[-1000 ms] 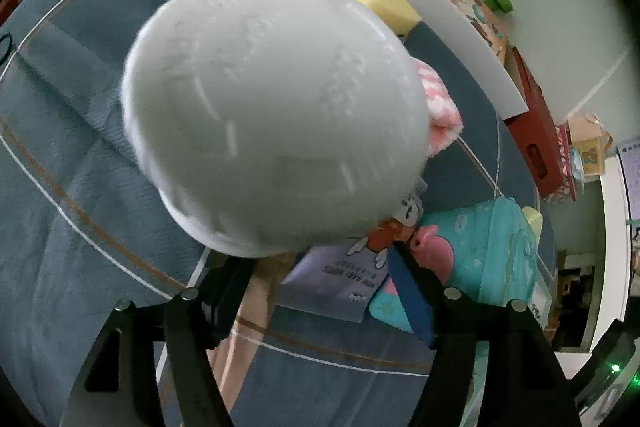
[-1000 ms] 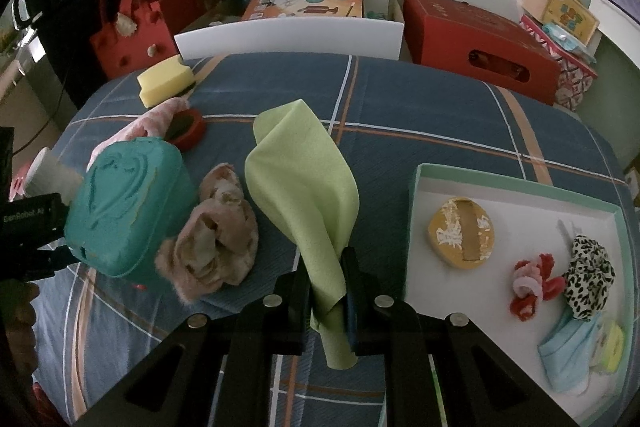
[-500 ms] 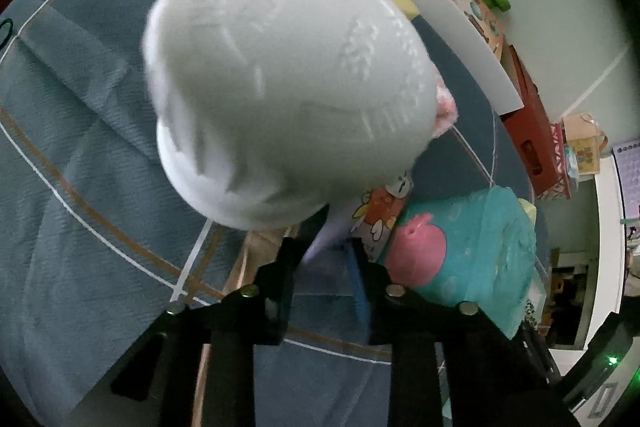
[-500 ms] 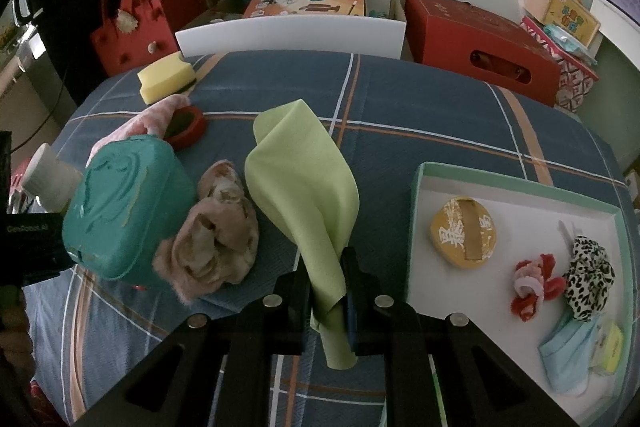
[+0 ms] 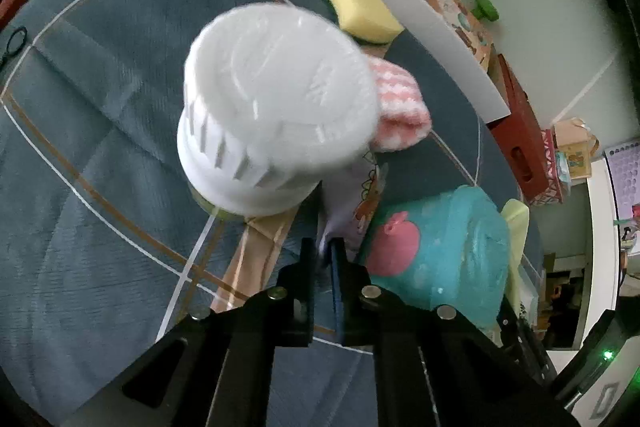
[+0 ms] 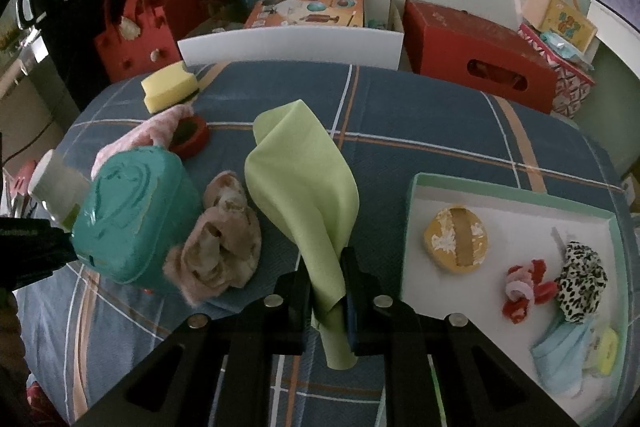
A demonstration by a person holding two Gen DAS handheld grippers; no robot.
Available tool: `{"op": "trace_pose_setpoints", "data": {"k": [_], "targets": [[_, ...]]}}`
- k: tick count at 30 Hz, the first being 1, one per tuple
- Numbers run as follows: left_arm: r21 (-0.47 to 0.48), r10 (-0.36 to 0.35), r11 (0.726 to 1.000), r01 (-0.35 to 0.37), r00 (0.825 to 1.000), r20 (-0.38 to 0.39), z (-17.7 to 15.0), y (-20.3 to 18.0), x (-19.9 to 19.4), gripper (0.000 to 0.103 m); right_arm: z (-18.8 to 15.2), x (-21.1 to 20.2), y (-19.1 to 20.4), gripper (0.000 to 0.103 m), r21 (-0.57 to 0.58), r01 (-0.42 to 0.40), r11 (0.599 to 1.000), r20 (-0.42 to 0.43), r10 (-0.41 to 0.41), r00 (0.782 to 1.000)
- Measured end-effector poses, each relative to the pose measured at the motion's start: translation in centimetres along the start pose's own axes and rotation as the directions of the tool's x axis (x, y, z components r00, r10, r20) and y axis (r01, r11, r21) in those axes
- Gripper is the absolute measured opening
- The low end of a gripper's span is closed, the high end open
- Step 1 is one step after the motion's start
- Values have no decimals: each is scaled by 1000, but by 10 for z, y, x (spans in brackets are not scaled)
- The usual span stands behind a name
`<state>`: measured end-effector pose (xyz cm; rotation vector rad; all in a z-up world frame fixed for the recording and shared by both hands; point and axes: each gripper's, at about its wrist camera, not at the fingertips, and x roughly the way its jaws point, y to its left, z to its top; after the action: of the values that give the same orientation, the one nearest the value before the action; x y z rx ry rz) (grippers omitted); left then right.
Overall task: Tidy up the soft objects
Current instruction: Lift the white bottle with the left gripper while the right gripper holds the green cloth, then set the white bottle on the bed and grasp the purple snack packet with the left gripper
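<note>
My left gripper [image 5: 325, 259] is shut on the edge of a pale printed cloth [image 5: 358, 203] with cartoon figures, which lies between a white-capped bottle [image 5: 272, 123] and a teal toy case [image 5: 440, 251]. My right gripper [image 6: 328, 287] is shut on a light green cloth [image 6: 304, 187] and holds it above the blue plaid tablecloth [image 6: 400, 131]. A fluffy beige sock [image 6: 218, 243] lies against the teal case [image 6: 132, 219]. A pink striped sock [image 5: 400, 107] lies behind the bottle. A yellow sponge [image 6: 168, 91] sits at the back left.
A white tray with a green rim [image 6: 416, 227] at the right holds a yellow round pad [image 6: 456, 239], a red-pink scrunchie [image 6: 524, 291], a leopard scrunchie [image 6: 580, 275] and a blue face mask [image 6: 560, 351]. A red ring [image 6: 190, 137] lies near the sponge. Red boxes and bags stand behind the table.
My left gripper has closed from open onto the printed cloth's edge. The bottle now looks smaller and more upright in the left view. The right gripper has kept still with the green cloth.
</note>
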<state>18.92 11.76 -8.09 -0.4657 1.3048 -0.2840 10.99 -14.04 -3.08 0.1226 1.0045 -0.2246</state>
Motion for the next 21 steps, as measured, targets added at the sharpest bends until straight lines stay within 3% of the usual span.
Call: {"op": "trace_pose_setpoints", "data": {"k": [11, 21], "targets": [[33, -26, 999, 22, 995, 100, 0, -12, -40, 4, 4, -23, -3, 13, 8, -3, 1000, 64, 3, 998], [78, -82, 995, 68, 977, 198, -1, -29, -76, 4, 7, -47, -7, 13, 21, -4, 1000, 130, 2, 992]]}}
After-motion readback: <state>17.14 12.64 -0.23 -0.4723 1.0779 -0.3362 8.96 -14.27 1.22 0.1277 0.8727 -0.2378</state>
